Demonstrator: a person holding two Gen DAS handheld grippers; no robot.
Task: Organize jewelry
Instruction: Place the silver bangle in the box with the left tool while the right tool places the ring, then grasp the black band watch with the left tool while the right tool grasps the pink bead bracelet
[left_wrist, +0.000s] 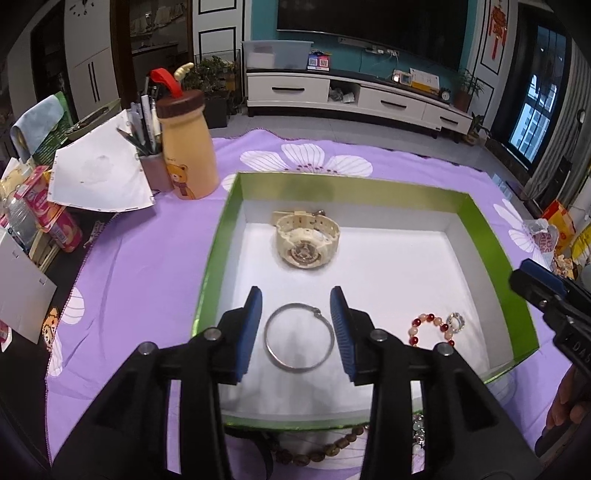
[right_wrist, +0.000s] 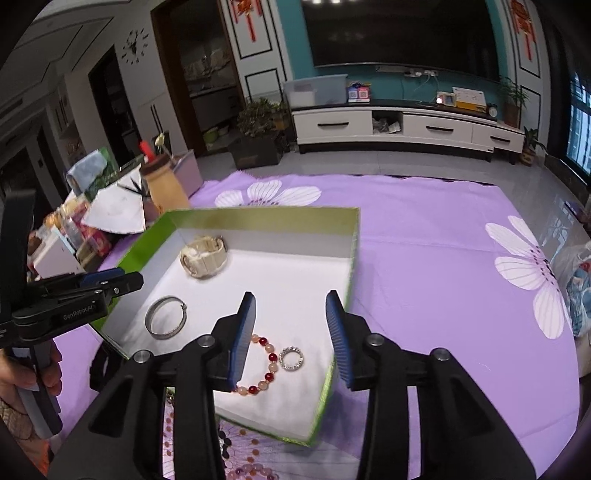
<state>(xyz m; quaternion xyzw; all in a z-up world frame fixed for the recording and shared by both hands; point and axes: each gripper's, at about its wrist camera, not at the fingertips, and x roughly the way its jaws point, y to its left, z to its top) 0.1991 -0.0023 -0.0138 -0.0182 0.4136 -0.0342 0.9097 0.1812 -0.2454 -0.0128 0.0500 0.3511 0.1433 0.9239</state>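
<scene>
Jaws of my left gripper (left_wrist: 296, 334) and right gripper (right_wrist: 290, 338) stand parted and empty (bangle (left_wrist: 299, 336) lies between left's), so next I fetch wooden beads (left_wrist: 317, 448) at six o'clock outside the box (left_wrist: 491, 236).

Cream watch (left_wrist: 306, 240) lying toward back of green-walled box (left_wrist: 480, 229); silver bangle (left_wrist: 299, 341) flat near front; red-and-peach bead bracelet (right_wrist: 264, 363) touching sparkly ring (right_wrist: 291, 358).
</scene>
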